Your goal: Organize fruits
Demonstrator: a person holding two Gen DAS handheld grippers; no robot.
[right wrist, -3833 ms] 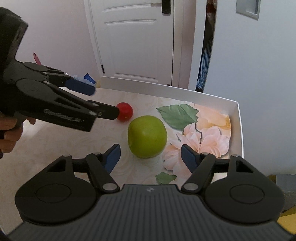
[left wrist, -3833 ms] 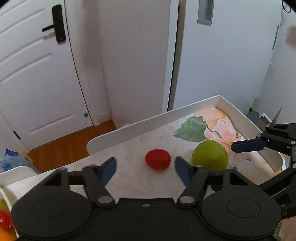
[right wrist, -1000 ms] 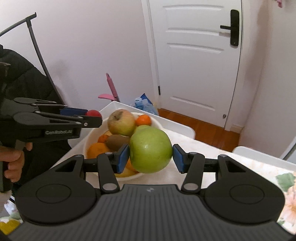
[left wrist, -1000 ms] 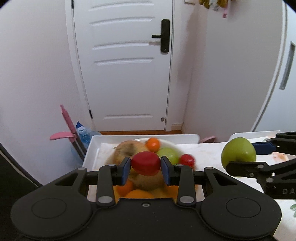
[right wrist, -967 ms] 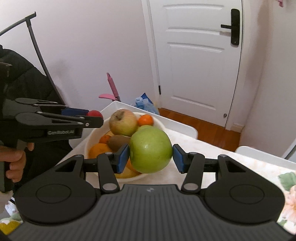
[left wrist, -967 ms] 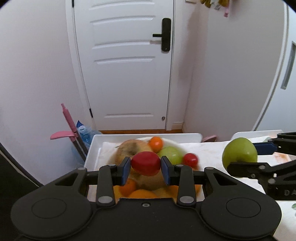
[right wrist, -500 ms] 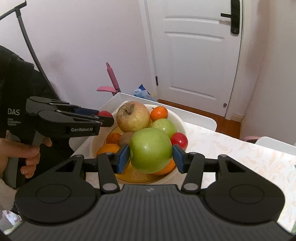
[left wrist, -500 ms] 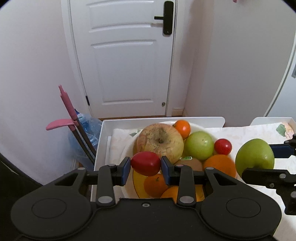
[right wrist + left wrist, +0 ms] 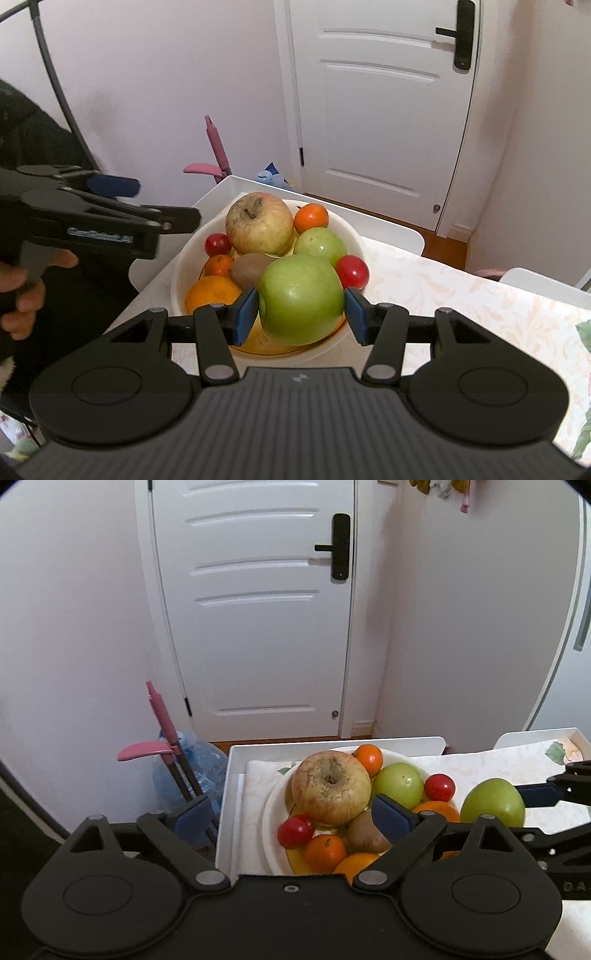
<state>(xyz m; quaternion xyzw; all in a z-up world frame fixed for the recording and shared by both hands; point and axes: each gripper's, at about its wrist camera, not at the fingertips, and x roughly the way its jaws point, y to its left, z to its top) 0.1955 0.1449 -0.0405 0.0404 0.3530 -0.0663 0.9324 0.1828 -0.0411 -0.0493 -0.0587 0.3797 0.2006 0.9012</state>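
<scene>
Inside, white bowl (image 9: 354, 236), russet apple (image 9: 258, 223), kiwi (image 9: 251, 267), oranges, tomatoes.

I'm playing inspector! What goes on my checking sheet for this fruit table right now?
Surface: table with pale patterned cloth, white raised rim.
Job's things: white bowl holds a big russet apple, a small green apple, a kiwi, oranges and two red tomatoes, one lying by the rim. A large green apple is held over the bowl.
Clutter: nothing seen.
Grippers: left gripper jaws opening, nothing between them; right gripper shut on the large green apple.
Cables: dark curved cable by the wall.
Surroundings: white door, pink handle, blue bottle.
</scene>
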